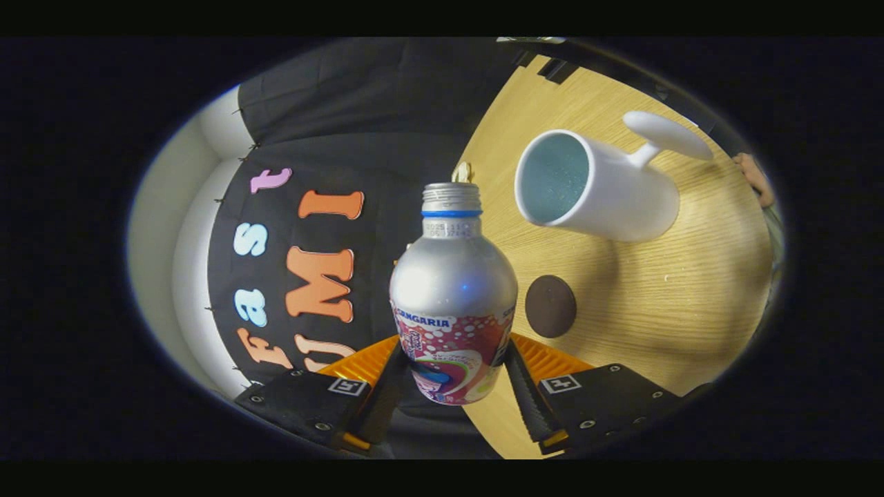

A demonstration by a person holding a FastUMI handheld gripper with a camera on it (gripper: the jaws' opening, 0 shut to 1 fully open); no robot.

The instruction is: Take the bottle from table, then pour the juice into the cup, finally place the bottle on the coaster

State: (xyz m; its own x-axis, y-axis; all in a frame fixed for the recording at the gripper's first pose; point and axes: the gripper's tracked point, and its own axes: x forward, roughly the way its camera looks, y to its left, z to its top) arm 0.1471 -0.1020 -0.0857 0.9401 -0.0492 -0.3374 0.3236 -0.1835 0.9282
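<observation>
Your tongs (452, 376) are gripping the bottle (452, 297): both fingers (525, 397) are pressing against the printed lower body, one on each side, so the jaws are standing closed on it. You are holding the bottle between the fingers with its neck pointing away from them, and the whole view is sitting tilted against the table (656, 290). The bottle's threaded neck is showing bare metal with a blue ring just below it; the opening itself is facing away, so whether anything is sitting inside cannot be told. Beyond the fingers and off to one side of the bottle's neck, the white cup (594, 186) is resting on the wooden table with its open mouth turned toward the bottle and its handle pointing away. Its inside is looking pale and speckled. The dark round coaster (550, 306) is lying flat on the table just beside the bottle's shoulder, between the cup and the fingers, apart from both. Behind the bottle the black cloth wall (359, 117) is hanging.
</observation>
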